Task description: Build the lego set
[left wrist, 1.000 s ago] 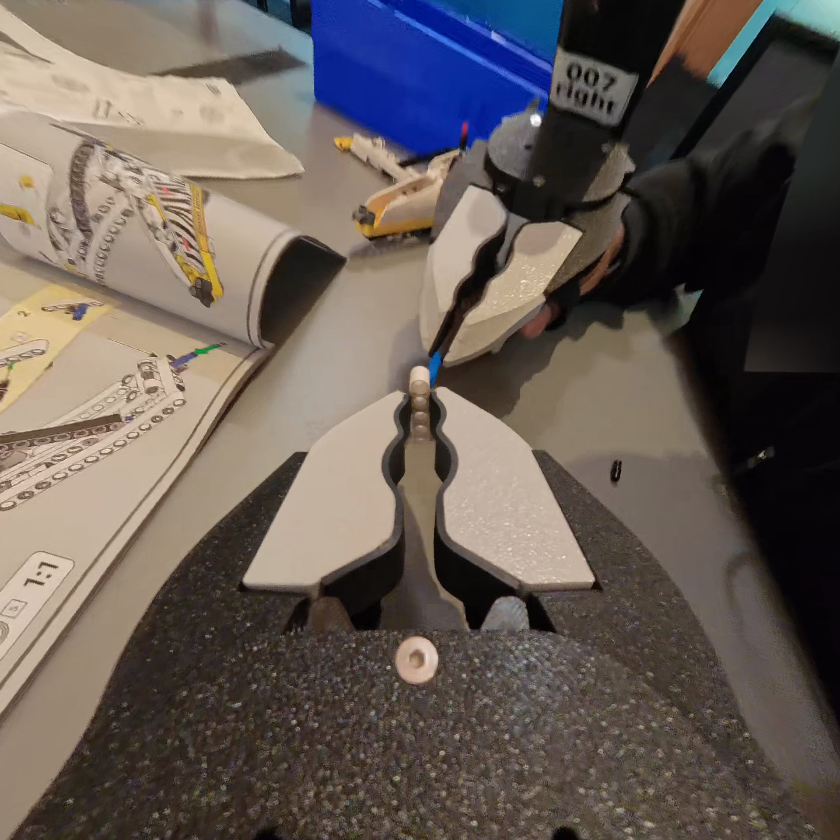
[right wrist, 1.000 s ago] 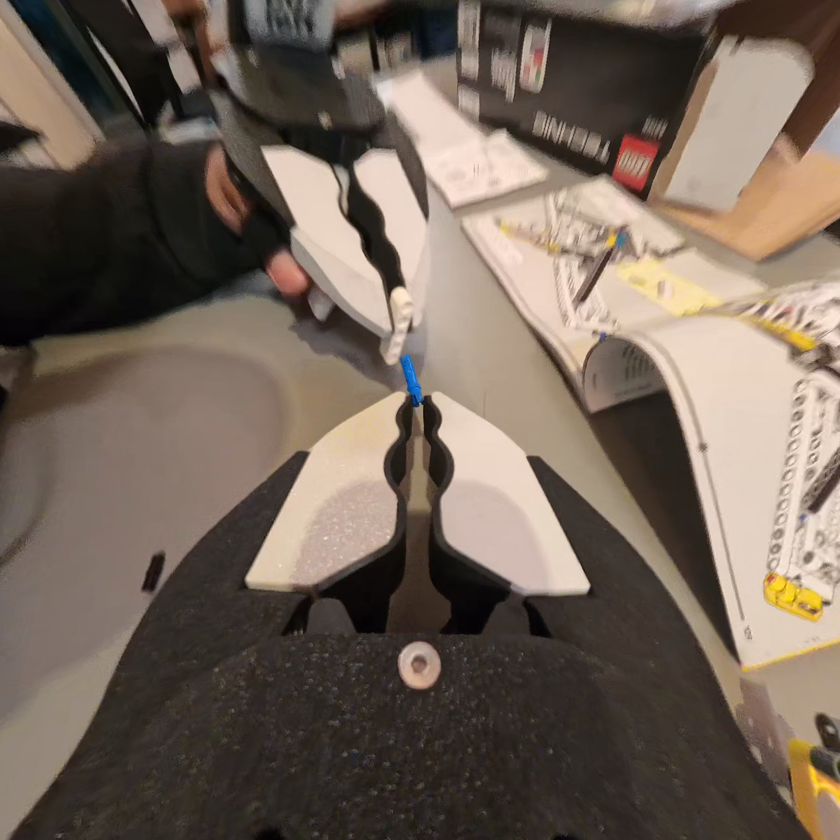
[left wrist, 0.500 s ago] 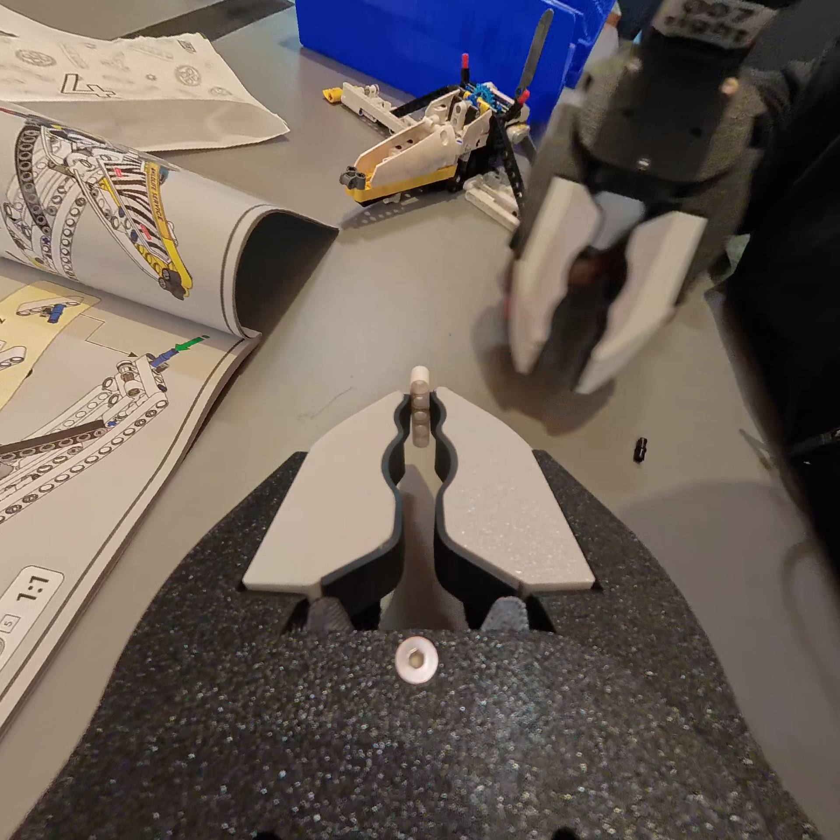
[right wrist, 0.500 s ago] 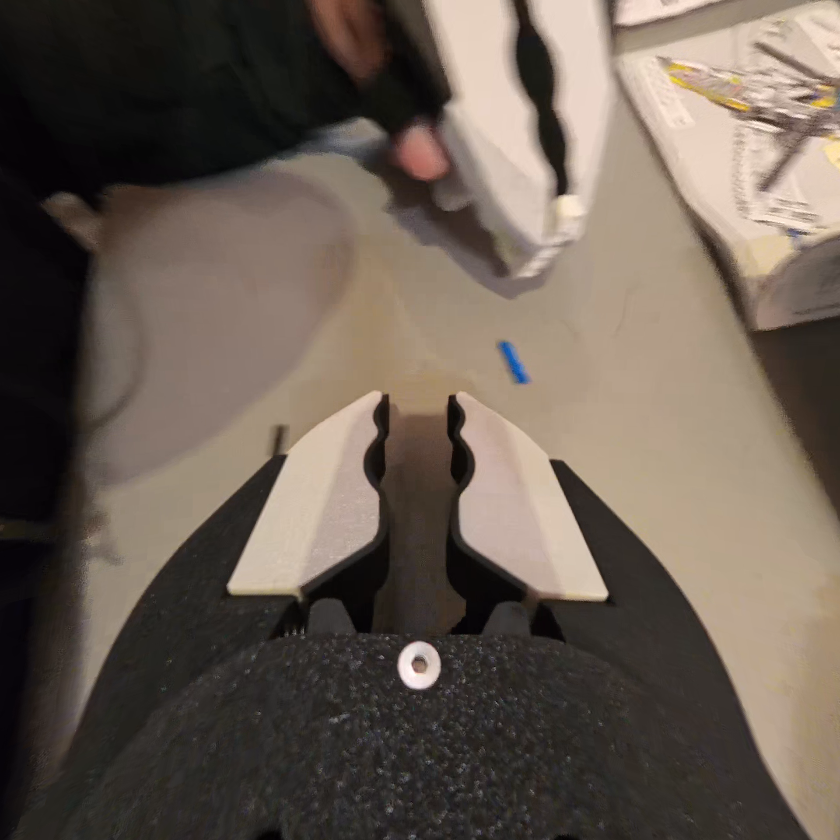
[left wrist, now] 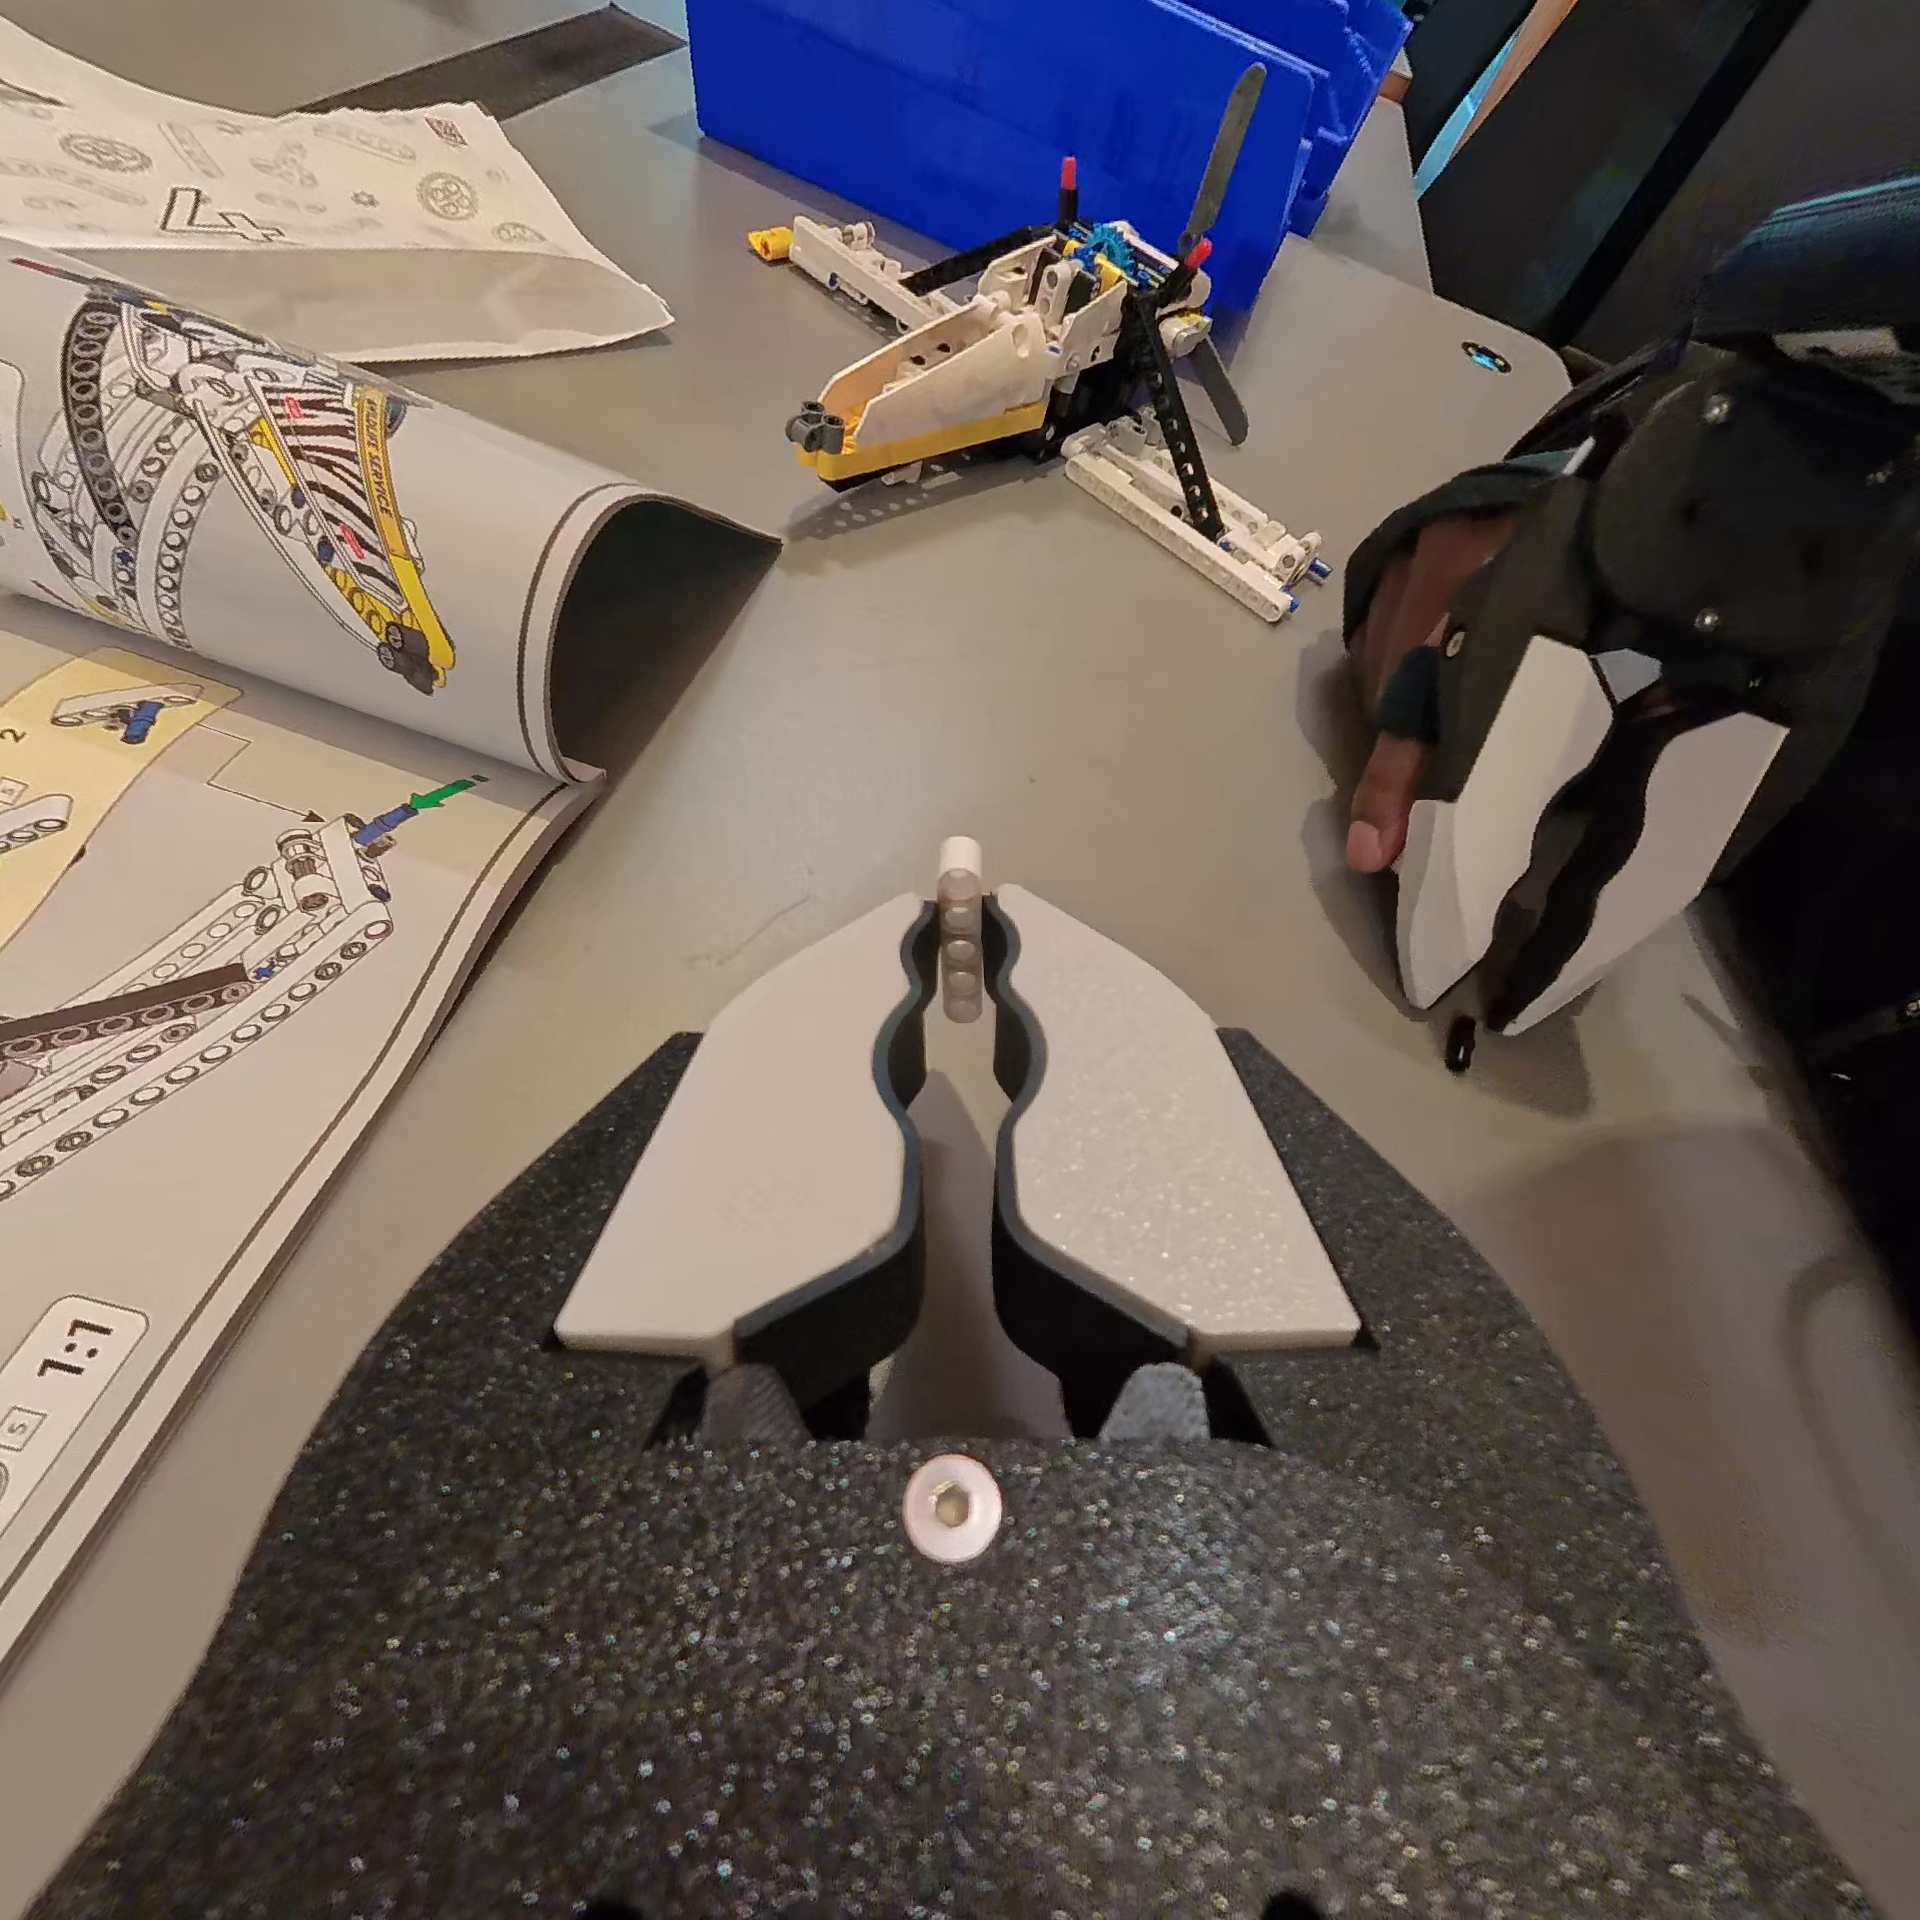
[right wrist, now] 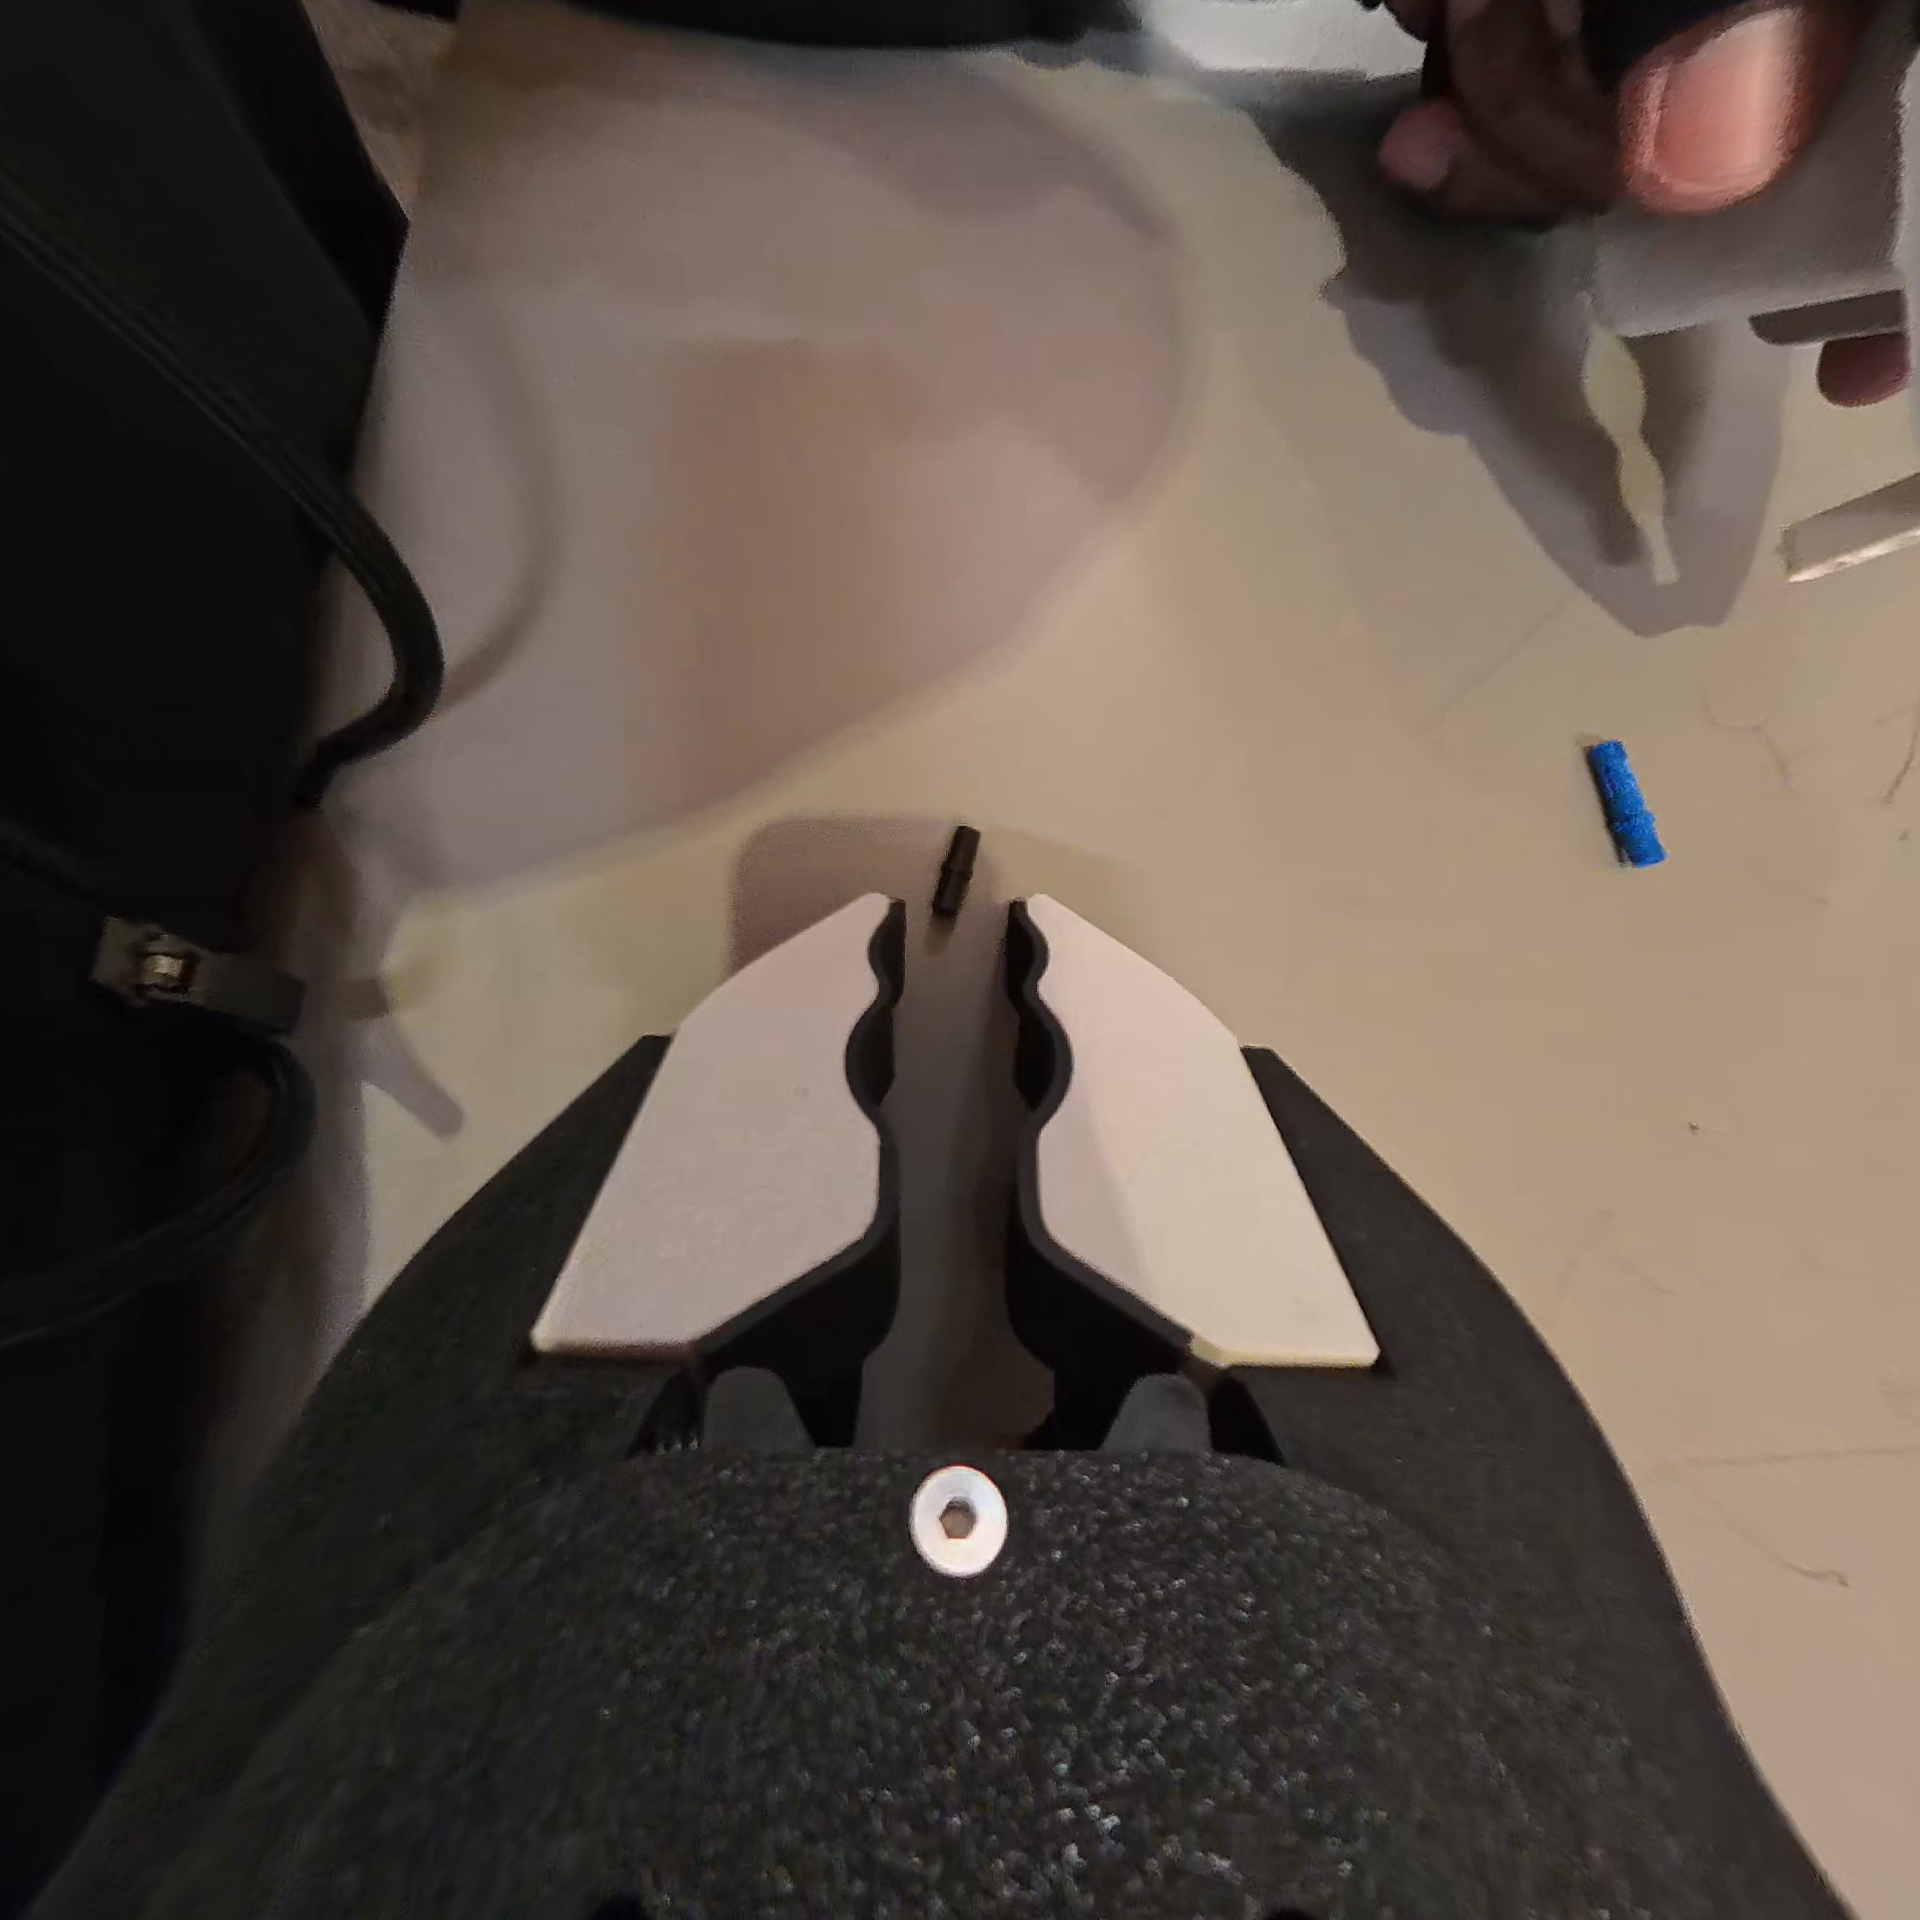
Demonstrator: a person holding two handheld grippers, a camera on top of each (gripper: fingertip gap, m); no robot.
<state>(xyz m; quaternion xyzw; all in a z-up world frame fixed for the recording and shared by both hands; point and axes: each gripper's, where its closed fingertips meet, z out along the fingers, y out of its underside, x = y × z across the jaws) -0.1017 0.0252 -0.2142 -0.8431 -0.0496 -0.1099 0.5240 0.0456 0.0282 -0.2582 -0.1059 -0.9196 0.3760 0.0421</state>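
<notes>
Grey perforated beam (left wrist: 960, 940), white tip poking out, is clamped between the left tool's (left wrist: 960, 904) fingertips at frame centre, held level above the bench (left wrist: 1039, 675). Right tool (right wrist: 954, 906) is released, jaws apart, tipped down with a small black pin (right wrist: 954, 883) lying loose just ahead of its tips. Blue pin (right wrist: 1623, 802) lies right of frame; helicopter model (left wrist: 1039, 364) upper centre.

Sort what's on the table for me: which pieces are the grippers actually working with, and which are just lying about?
At the grippers:
- white holed beam, pinched in the left gripper
- small black pin, on the table at the open right gripper, untouched

Lying about:
- blue pin
- part-built model
- instruction booklet
- blue bins
</notes>
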